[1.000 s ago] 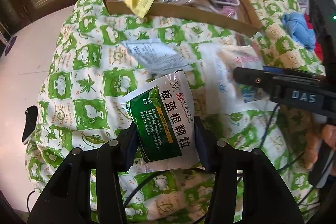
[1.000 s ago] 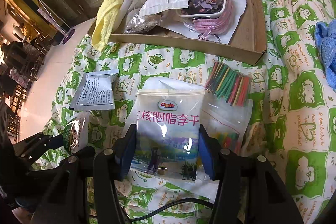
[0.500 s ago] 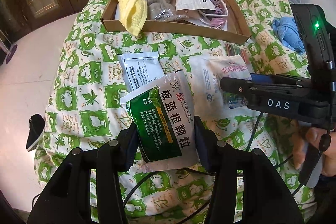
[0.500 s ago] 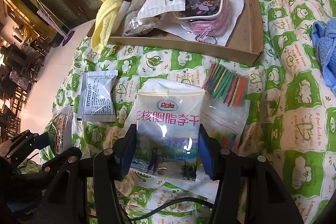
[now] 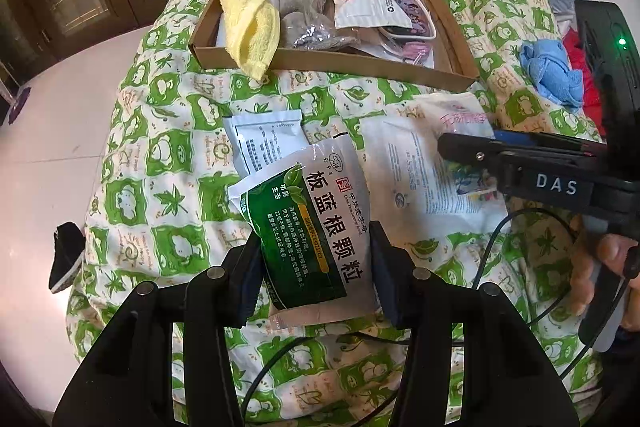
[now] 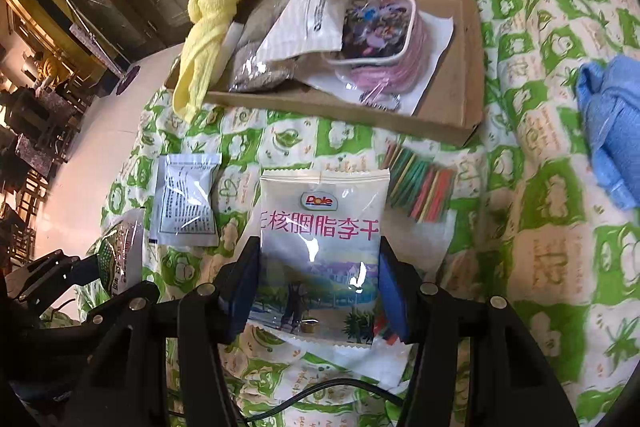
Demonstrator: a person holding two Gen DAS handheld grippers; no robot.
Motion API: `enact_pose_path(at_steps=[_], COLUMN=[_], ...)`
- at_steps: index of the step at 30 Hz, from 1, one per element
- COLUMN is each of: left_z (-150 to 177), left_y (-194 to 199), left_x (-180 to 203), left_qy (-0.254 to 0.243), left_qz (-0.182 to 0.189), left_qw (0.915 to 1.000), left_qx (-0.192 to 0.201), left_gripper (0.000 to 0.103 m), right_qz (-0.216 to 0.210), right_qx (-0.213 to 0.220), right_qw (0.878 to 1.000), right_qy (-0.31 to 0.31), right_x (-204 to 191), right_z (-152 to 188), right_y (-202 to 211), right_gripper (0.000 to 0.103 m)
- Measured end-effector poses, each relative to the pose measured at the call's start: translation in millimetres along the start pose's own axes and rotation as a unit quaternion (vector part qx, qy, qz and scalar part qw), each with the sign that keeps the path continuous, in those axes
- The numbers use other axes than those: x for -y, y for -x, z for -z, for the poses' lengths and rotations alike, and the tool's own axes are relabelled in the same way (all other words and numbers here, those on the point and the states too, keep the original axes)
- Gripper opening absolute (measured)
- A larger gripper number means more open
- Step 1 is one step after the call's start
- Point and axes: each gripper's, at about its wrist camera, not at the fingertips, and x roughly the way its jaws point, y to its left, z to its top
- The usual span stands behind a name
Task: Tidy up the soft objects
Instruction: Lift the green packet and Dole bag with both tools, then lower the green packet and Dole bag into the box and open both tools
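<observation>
Black shoe (image 5: 66,254), perhaps, on floor (image 5: 48,155)

Ahead of my left jaws the quilt (image 5: 160,163) is crowded: a white sachet (image 5: 264,139) lies just beyond, and my right gripper (image 5: 472,151) crosses close on the right. The cardboard tray (image 5: 352,65) past them is nearly full, a yellow towel (image 5: 248,23) draped over its near wall. From the right wrist view, bare tray floor (image 6: 448,67) shows only at its right end, beside a pink pouch (image 6: 384,55). Coloured sticks (image 6: 420,191) block the direct path there; bare quilt lies between them and a blue cloth (image 6: 612,123).
</observation>
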Motion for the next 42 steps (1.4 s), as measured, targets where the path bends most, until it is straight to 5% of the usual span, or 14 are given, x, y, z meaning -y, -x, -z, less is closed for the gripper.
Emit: enact_pose_path(at_steps=[22,42], left_z=[-82.1,-177.2], left_y=[-6.8,-39.0], left_x=[-2.6,-2.1], left_qy=[-0.025,-0.043], left_qz=[0.008,0.006], left_qw=[0.9996,0.9990], left_qx=[0.006,0.010], left_gripper=[0.048,0.048], right_qz=[0.006,0.022], right_qx=[0.011,-0.001], right_qw=[1.000,0.998], right_qy=[-0.023,-0.052], right_x=[34.3,75.2], right_z=[-47.2,-151.8], right_y=[16.6,-5.6], right_gripper=[0.055,0.055])
